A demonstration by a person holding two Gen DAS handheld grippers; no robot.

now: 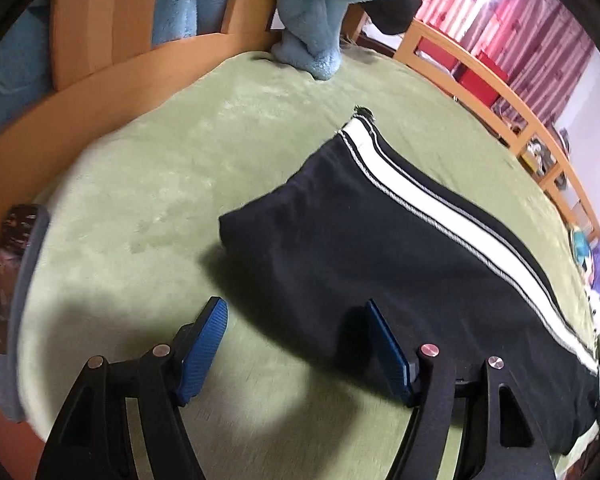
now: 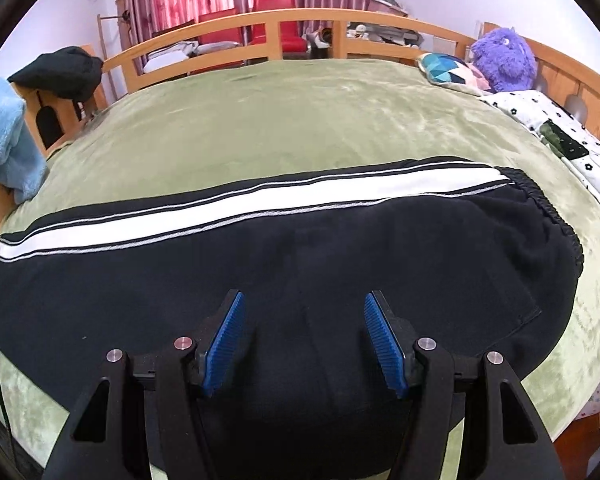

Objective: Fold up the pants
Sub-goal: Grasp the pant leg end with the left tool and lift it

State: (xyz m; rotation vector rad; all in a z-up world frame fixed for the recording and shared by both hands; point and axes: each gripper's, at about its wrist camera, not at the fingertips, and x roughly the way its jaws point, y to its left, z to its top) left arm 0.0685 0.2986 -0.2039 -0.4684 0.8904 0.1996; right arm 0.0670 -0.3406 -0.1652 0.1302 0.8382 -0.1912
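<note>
One white stripe runs along the flat black pants.

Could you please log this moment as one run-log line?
pants: flat on green blanket | left gripper: jaws open, empty | right gripper: jaws open, empty, above pants

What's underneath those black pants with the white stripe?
The black pants lie on a green blanket that shows all around them. Whatever is directly beneath the fabric is covered.
</note>
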